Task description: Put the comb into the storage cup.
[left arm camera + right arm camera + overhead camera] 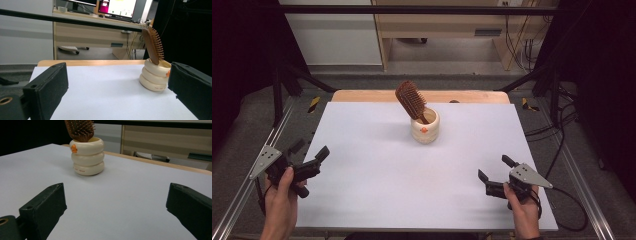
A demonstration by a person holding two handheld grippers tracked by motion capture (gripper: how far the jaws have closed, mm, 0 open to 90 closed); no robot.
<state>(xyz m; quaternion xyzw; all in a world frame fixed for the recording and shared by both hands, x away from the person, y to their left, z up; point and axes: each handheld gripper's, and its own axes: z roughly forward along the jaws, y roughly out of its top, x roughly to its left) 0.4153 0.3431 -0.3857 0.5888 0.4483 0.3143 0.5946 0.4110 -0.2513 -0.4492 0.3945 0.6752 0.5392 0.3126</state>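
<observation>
Nearest the camera, the left gripper (309,150) and right gripper (495,170) rest at the near corners of the white table (362,200), each with jaws spread wide and holding nothing. Bare tabletop lies between them and the cream ringed cup (425,127), well apart at the far middle. A wooden hairbrush (411,100) stands tilted in it, bristle head up.

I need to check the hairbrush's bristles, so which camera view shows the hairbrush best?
The left gripper view: the hairbrush stands in profile in the cup, bristles clear. The high view shows its bristled face small and far. The right gripper view crops its top.
</observation>
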